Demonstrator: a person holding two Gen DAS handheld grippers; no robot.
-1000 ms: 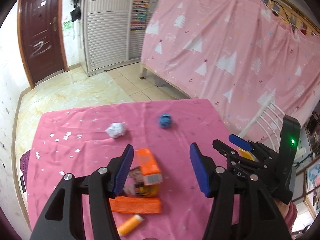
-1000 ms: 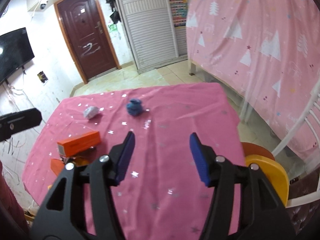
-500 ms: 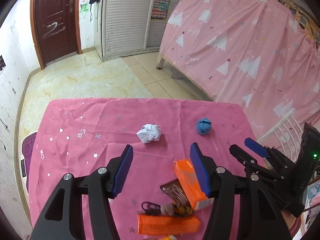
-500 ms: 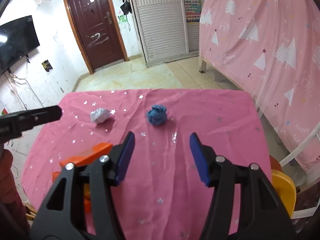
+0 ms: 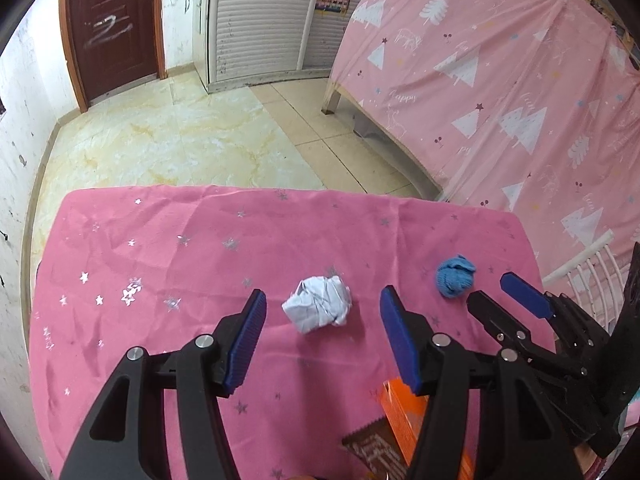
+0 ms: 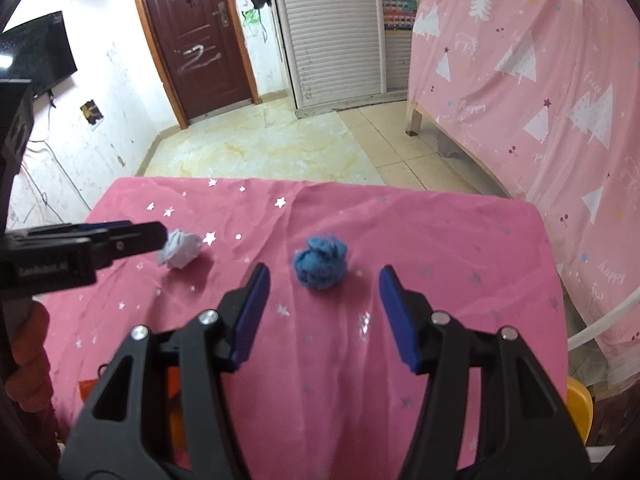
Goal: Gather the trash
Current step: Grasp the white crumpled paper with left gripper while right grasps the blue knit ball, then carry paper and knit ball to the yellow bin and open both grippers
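A white crumpled paper ball (image 5: 319, 309) lies on the pink star-print tablecloth (image 5: 200, 248), just ahead of and between the open fingers of my left gripper (image 5: 322, 340). A blue crumpled ball (image 6: 320, 262) lies just ahead of my open right gripper (image 6: 324, 314), slightly left of its middle. The blue ball also shows in the left wrist view (image 5: 455, 276), with the right gripper (image 5: 508, 300) beside it. The white ball shows in the right wrist view (image 6: 180, 249), partly behind the left gripper's fingers (image 6: 132, 236). Both grippers are empty.
An orange box (image 5: 404, 416) and a brown wrapper (image 5: 372, 452) lie near the table's near edge, under my left gripper. A yellow bin (image 6: 578, 408) stands low at the right of the table. A white chair back (image 5: 588, 264) and a pink curtain (image 5: 500, 80) stand at the right.
Both grippers have moved forward over the table. The white ball now sits between the left fingers' line and the blue ball nearer the right gripper. The orange box has dropped behind.
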